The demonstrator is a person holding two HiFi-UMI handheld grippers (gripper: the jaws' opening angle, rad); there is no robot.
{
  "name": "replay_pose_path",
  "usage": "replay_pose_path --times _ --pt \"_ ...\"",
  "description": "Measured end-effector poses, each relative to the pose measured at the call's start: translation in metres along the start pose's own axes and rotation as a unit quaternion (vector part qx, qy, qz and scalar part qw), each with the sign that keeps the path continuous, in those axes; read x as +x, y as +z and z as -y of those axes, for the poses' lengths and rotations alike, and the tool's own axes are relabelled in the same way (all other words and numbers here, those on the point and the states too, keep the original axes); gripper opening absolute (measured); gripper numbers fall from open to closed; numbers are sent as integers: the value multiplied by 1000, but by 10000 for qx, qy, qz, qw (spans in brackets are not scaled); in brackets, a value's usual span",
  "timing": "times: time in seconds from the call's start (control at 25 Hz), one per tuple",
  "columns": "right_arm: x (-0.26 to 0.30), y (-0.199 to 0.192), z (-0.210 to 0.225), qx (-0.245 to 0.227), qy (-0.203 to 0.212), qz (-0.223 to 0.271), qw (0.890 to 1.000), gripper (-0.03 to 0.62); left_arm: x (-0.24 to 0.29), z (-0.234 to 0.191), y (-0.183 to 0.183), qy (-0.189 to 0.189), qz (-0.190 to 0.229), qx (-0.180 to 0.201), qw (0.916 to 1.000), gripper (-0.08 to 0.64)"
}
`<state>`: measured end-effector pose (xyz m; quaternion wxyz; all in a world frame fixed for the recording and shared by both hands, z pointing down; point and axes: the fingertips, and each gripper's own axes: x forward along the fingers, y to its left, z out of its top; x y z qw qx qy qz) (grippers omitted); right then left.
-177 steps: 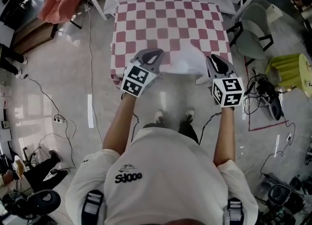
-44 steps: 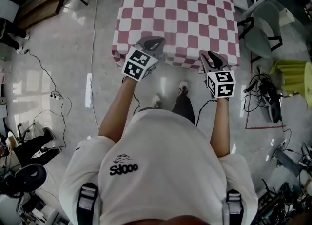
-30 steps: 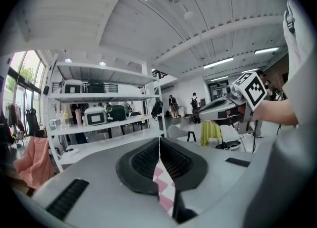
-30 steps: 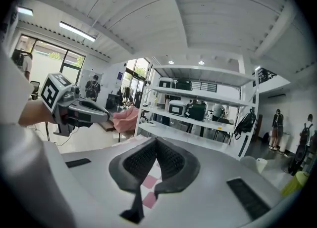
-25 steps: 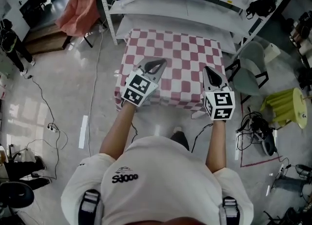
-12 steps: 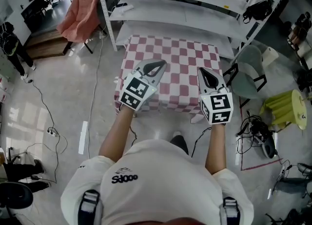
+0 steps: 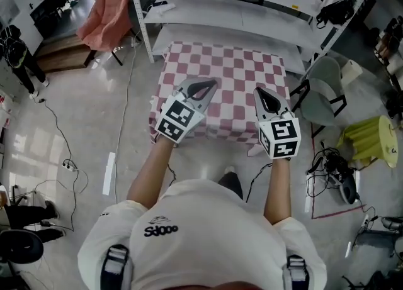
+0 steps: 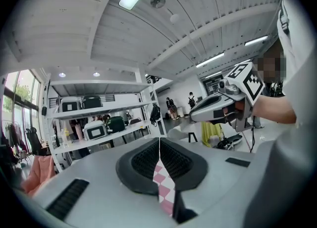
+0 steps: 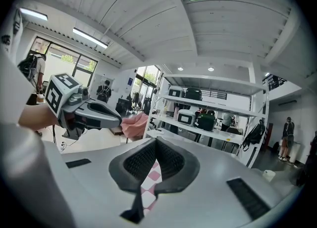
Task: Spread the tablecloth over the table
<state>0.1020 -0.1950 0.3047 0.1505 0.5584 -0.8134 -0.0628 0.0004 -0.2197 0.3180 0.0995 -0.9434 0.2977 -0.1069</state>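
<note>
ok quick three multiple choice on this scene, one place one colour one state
1. The shelving stands: A beyond the tablecloth's far edge; B on its left; C at its near edge.
2. Its checks are: A blue and white; B red and white; C green and yellow.
3. The right gripper is: A wide open; B shut; C out of view.
1 A, shelves run past the far edge; 2 B, red and white squares; 3 B, its jaws meet.

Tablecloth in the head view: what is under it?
The red-and-white checked tablecloth covers the tabletop and hangs over its edges, so the table beneath is hidden. Below the hem, grey floor shows. The left hand-held gripper and right hand-held gripper are each shut on the cloth.
</note>
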Motion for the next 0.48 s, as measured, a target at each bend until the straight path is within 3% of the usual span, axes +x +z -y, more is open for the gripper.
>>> replay_pose_path --times 0.48 --pt "-7 -19 -5 133 12 -120 9998 21 2 15 -15 -67 -26 -148 9999 31"
